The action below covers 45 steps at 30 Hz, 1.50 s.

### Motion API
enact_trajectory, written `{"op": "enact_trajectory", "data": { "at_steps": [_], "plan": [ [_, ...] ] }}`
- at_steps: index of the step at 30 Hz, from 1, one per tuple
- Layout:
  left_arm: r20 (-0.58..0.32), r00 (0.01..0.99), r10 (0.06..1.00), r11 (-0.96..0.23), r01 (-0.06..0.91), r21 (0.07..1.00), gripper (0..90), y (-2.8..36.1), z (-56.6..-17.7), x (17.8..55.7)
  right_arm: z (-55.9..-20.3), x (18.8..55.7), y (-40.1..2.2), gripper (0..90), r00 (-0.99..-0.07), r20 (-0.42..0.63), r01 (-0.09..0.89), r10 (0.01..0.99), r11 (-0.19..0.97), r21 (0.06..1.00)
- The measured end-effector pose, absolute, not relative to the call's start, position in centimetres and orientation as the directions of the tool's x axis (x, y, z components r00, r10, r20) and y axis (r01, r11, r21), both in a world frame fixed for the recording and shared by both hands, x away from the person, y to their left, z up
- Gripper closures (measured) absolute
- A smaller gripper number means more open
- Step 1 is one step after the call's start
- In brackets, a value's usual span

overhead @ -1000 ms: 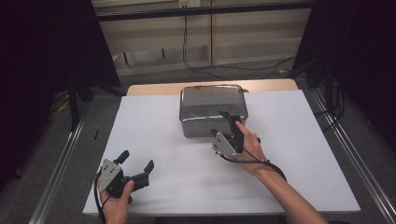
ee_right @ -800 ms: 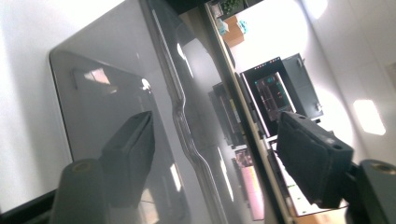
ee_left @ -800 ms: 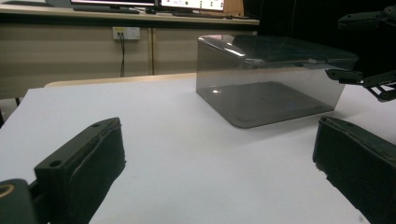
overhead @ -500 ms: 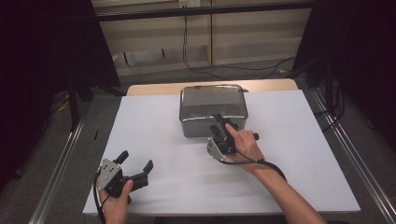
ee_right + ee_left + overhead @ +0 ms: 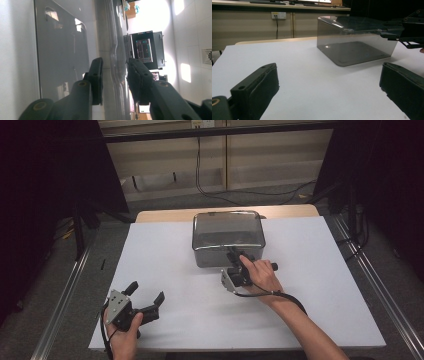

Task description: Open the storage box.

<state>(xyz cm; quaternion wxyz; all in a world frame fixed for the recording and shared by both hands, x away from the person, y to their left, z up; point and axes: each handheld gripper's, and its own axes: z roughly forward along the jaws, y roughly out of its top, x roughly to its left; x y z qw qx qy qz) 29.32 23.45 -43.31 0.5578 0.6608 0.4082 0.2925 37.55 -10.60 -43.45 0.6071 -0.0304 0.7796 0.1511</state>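
Observation:
A smoky see-through plastic box (image 5: 227, 227) stands open side up at the back middle of the white tabletop (image 5: 175, 270). My right gripper (image 5: 235, 254) is at the box's near wall, turned on its side. In the right gripper view its two jaws straddle the box's rim (image 5: 112, 50), one on either side, with a little gap left, so the right gripper (image 5: 113, 63) is open. My left gripper (image 5: 146, 291) rests low at the table's front left, jaws wide apart with nothing between them. From the left gripper (image 5: 329, 82) the box (image 5: 354, 47) lies ahead, with the right gripper (image 5: 404, 32) at its right end.
A wooden table edge (image 5: 165, 215) shows behind the white sheet. Metal rails (image 5: 65, 290) run along both sides of the table. Cables (image 5: 210, 190) lie on the floor at the back. A cable (image 5: 280, 295) trails from the right gripper along the forearm.
My right gripper has moved left and forward to the box's near wall, and its jaws now sit around the rim. The left gripper has stayed where it was.

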Motion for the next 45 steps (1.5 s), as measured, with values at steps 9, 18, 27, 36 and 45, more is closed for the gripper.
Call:
{"op": "enact_trajectory", "data": {
  "at_steps": [9, 18, 27, 36, 45],
  "plan": [
    [-0.07, 0.498, 0.864, -0.045, 0.215, 0.976, 2.3, 23.4, -43.3, 29.4, -43.3, 37.4, -10.6, 78.1, -0.251, -0.959, -0.231, 0.128, 0.955, 0.188],
    [-0.074, 0.528, 0.846, -0.053, 0.221, 0.974, 4.5, 23.2, -43.1, 29.7, -43.2, 37.3, -10.5, 79.5, -0.245, -0.962, -0.232, 0.116, 0.957, 0.174],
    [-0.1, 0.548, 0.83, -0.039, 0.237, 0.971, 4.7, 23.3, -43.0, 30.0, -43.0, 37.3, -10.5, 79.9, -0.245, -0.962, -0.236, 0.117, 0.956, 0.177],
    [-0.08, 0.578, 0.812, -0.055, 0.212, 0.976, 4.4, 23.0, -42.6, 30.4, -42.8, 37.3, -10.6, 80.2, -0.243, -0.961, -0.235, 0.128, 0.954, 0.187],
    [-0.079, 0.606, 0.791, -0.061, 0.207, 0.976, 2.3, 21.7, -42.5, 31.4, -42.6, 37.4, -10.6, 80.5, -0.239, -0.963, -0.243, 0.125, 0.953, 0.184]
  ]
}}
